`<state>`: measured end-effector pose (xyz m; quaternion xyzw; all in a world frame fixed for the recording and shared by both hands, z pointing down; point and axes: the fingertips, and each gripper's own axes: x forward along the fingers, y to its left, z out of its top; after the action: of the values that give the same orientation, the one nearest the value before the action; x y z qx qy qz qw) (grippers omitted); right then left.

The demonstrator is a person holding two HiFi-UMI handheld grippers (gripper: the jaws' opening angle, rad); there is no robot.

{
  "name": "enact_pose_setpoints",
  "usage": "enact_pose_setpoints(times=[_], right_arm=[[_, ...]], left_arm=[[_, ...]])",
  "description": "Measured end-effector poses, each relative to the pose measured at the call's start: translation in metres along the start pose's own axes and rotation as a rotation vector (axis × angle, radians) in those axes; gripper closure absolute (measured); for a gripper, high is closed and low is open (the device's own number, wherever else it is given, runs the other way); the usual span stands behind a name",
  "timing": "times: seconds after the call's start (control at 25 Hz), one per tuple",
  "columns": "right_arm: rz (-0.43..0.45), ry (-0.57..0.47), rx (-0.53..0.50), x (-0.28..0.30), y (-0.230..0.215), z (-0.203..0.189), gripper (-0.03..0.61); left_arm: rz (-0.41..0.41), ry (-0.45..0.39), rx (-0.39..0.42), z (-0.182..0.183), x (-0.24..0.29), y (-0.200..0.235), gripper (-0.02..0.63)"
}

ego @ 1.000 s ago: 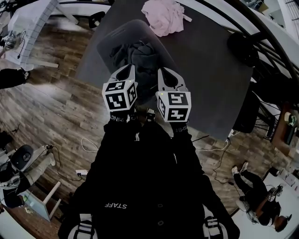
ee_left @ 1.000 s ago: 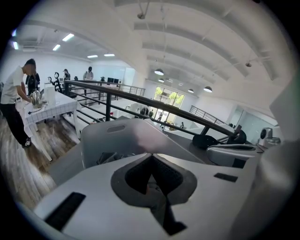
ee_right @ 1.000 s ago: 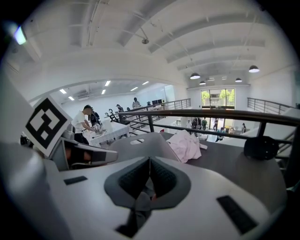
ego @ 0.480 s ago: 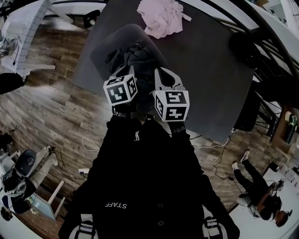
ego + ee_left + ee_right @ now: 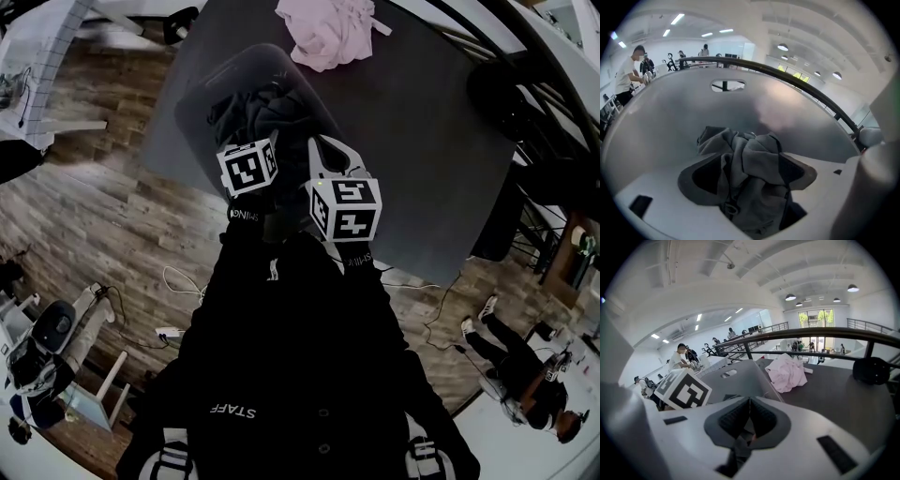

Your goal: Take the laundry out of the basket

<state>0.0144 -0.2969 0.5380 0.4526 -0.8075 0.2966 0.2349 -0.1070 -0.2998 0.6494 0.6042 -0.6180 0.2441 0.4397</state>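
My left gripper (image 5: pixel 752 165) is down inside the basket (image 5: pixel 689 112). Its jaws have just been opening and now straddle the dark grey laundry (image 5: pixel 757 185) heaped on the basket's floor, not yet pinching, set for a bite. My right gripper (image 5: pixel 749 414) hangs closed, holding nothing I can see, just outside the basket's right side, leaving room. A pink garment (image 5: pixel 328 33) lies on the bench (image 5: pixel 422 131) beyond the basket.

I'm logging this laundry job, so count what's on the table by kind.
Grey laundry basket: 1
Dark grey clothing heap, in the basket: 1
Pink garment: 1
Black round object: 1
Total: 4
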Motion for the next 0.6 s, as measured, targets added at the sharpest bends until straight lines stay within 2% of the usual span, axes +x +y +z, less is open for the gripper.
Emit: enact_pose_setpoints(times=[0.24,0.6], right_arm=[[0.006,0.033,0.04,0.001,-0.009,-0.006,0.563],[0.013,0.011,0.057,-0.002,-0.013,-0.002,0.563]], left_arm=[[-0.024,0.109,-0.054,-0.022,0.028,0.006,0.173],[0.023,0.259,-0.115,-0.052,0.079,0.026,0.13]])
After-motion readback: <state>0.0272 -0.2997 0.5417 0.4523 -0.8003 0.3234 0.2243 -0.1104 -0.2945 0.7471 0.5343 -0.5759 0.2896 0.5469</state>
